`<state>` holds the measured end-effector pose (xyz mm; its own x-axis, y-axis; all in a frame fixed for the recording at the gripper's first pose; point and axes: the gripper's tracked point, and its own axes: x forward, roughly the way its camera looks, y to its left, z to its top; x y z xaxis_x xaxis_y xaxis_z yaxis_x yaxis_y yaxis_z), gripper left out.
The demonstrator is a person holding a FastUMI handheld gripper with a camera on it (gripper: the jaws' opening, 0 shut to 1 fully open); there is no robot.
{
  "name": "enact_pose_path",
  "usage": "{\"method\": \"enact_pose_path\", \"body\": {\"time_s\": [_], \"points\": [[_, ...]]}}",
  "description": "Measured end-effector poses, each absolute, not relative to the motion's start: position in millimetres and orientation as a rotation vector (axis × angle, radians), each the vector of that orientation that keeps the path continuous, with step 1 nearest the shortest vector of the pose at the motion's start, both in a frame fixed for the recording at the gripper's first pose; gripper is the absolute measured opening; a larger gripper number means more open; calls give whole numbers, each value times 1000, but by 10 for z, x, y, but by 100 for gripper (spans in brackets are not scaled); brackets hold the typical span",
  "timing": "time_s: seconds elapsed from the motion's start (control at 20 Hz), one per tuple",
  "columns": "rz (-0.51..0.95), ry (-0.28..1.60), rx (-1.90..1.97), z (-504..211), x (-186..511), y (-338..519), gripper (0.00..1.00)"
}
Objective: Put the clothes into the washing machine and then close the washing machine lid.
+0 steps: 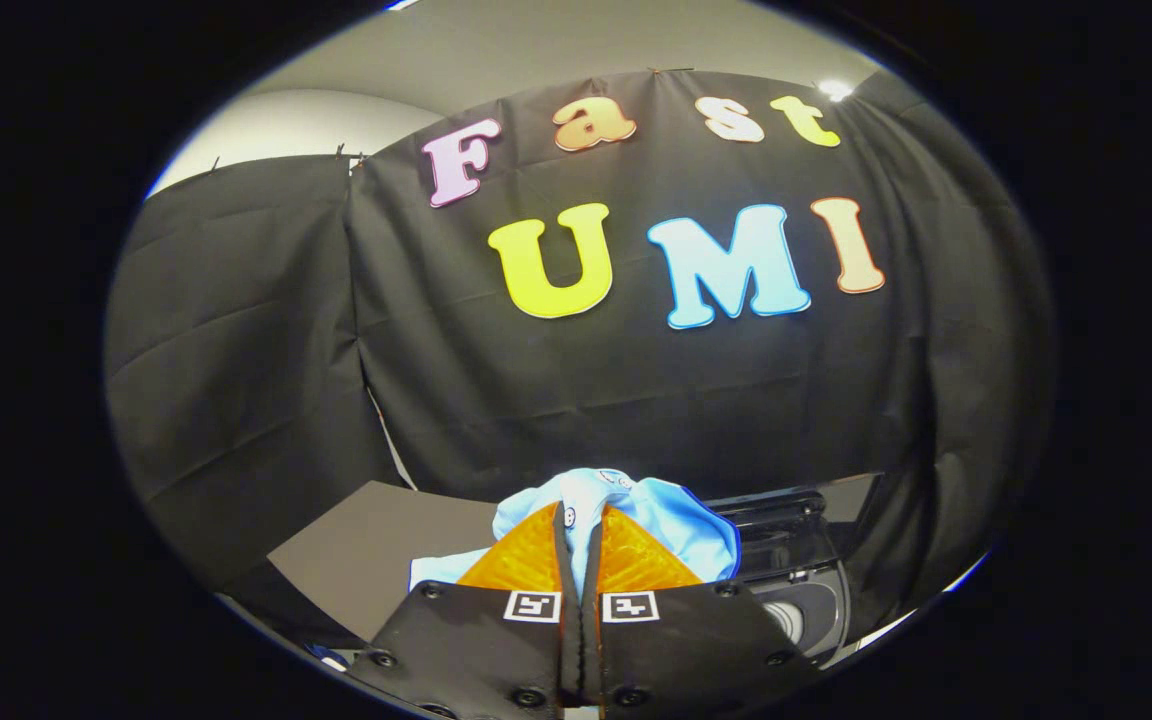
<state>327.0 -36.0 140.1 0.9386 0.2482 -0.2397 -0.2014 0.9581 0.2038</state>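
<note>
1. Your gripper [579,520] sits at the bottom centre of the frame with its two fingers drawn almost together, a thin strip of cloth caught in the narrow gap between them.
2. What you are holding is a light blue, soft fabric garment [636,510]. It bunches up around and just beyond the fingertips, spilling to both sides of them, with more of it on the right.
3. A paler fold of the same garment hangs down on the left of the fingers, lower centre of the frame.
4. Small round buttons or snaps show on the garment's top edge, just above the fingertips; they are too small for you to tell which.
5. To the lower right, just behind the garment, you can see the black, glossy washing machine [806,590]. Its dark lid [816,495] stands raised, and a round pale opening shows below it, partly hidden by the gripper body.
6. To the lower left of the fingers lies a flat, dark grey-brown tabletop [356,560], its corner pointing toward the left.
7. The garment is lifted off the tabletop, hanging ahead of the machine and not yet inside it.
8. Behind everything, the black cloth booth wall [236,350] covers the middle of the frame, with a pale ceiling [496,50] across the top.
</note>
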Motion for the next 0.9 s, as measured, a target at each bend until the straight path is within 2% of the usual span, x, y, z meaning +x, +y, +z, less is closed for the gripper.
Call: {"method": "enact_pose_path", "body": {"time_s": [0.9], "points": [[69, 308, 126, 1083, 3317, -1144, 1]]}}
